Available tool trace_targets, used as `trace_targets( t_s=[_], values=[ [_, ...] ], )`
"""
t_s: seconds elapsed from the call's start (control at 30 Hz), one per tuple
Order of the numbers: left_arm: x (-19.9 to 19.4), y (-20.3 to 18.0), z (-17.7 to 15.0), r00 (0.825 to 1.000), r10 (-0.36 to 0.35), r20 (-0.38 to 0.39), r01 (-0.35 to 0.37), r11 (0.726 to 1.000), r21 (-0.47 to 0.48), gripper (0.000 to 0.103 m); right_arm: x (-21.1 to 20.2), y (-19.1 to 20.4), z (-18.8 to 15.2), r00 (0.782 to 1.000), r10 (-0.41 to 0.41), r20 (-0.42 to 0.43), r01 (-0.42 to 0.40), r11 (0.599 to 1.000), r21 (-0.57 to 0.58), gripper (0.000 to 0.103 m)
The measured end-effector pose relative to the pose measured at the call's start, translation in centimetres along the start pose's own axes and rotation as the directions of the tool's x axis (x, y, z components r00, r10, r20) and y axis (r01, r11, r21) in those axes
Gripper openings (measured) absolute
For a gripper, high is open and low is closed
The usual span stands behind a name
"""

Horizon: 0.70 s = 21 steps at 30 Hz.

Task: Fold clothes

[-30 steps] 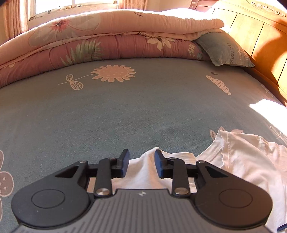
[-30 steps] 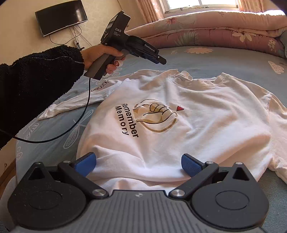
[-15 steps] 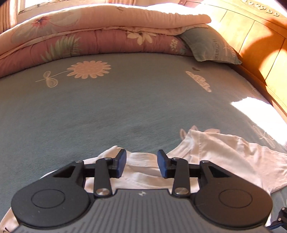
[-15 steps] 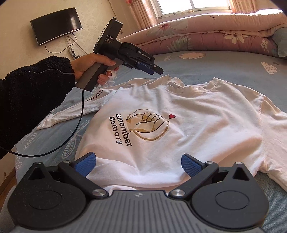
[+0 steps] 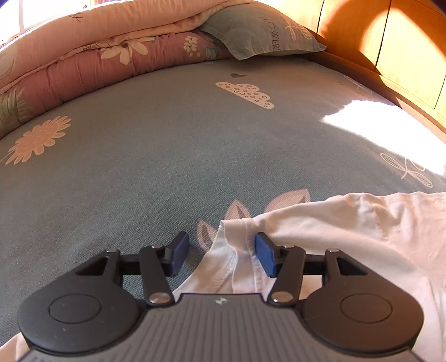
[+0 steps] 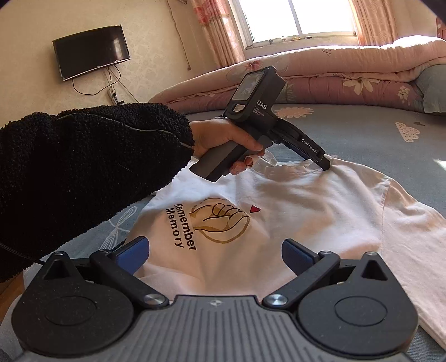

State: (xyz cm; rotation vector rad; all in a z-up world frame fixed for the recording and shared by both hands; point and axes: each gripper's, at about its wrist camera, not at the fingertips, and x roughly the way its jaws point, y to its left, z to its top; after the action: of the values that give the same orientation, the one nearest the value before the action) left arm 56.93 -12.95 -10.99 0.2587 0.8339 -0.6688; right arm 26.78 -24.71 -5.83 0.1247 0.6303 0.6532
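The white T-shirt [image 6: 292, 211] was spread print-up near the bed's [image 5: 139, 167] foot edge. Within the last second the left gripper [image 5: 221, 254] had been carried along the neckline to the collar [image 5: 245, 236], with its jaws widened around the hem but nothing clamped. The right gripper [image 6: 214, 253] stayed wide open, empty, over the shirt's bottom hem. A collar grasp seemed imminent.

A folded pink quilt [image 5: 92, 53] lies along the bed sheet's [image 5: 156, 156] ten o'clock edge, a pillow [image 5: 259, 27] at twelve, a wooden headboard [image 5: 390, 41] at two. A television [image 6: 91, 51] hangs on the wall beside a curtained window [image 6: 295, 19].
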Motion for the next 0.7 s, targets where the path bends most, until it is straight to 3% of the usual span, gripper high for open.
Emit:
trace_targets(
  t_s=[0.07,0.1,0.13,0.27,0.47,0.53,0.6,0.7],
  values=[
    [-0.1,-0.2,0.2,1.000,-0.018,-0.014,0.017,1.000,-0.017,0.036,0.1,0.0,0.0,1.000,-0.003,-0.001,0.003,1.000,0.000,0.103],
    [-0.2,-0.4,0.4,0.999,-0.029,-0.016,0.029,0.999,-0.021,0.017,0.1,0.0,-0.1,1.000,-0.004,-0.002,0.004,1.000,-0.001,0.103],
    [-0.4,-0.6,0.5,0.999,-0.041,-0.018,0.040,0.999,-0.025,0.012,0.1,0.1,-0.1,1.000,-0.006,-0.003,0.006,1.000,-0.001,0.103],
    [-0.6,-1.6,1.6,0.999,-0.027,0.024,0.027,1.000,-0.001,0.010,0.3,0.3,-0.1,1.000,-0.010,-0.004,0.010,1.000,-0.013,0.103],
    [-2.4,-0.8,2.0,0.998,0.029,0.063,-0.026,0.999,-0.039,0.026,0.3,0.8,-0.3,1.000,-0.011,-0.010,0.011,0.999,-0.034,0.103],
    [-4.8,0.2,1.6,0.993,0.049,0.107,-0.043,0.997,-0.058,0.049,0.2,0.8,-0.2,1.000,-0.007,-0.006,0.007,0.999,-0.033,0.103],
    [-6.6,1.5,0.8,0.997,0.025,0.075,-0.018,0.995,-0.099,0.059,0.1,0.8,-0.2,1.000,-0.009,-0.004,0.009,0.999,-0.031,0.103],
    [-7.2,3.4,-1.4,0.999,0.014,-0.036,-0.019,0.985,-0.169,0.059,0.0,0.7,-0.1,1.000,-0.011,-0.001,0.011,1.000,-0.023,0.103]
  ],
)
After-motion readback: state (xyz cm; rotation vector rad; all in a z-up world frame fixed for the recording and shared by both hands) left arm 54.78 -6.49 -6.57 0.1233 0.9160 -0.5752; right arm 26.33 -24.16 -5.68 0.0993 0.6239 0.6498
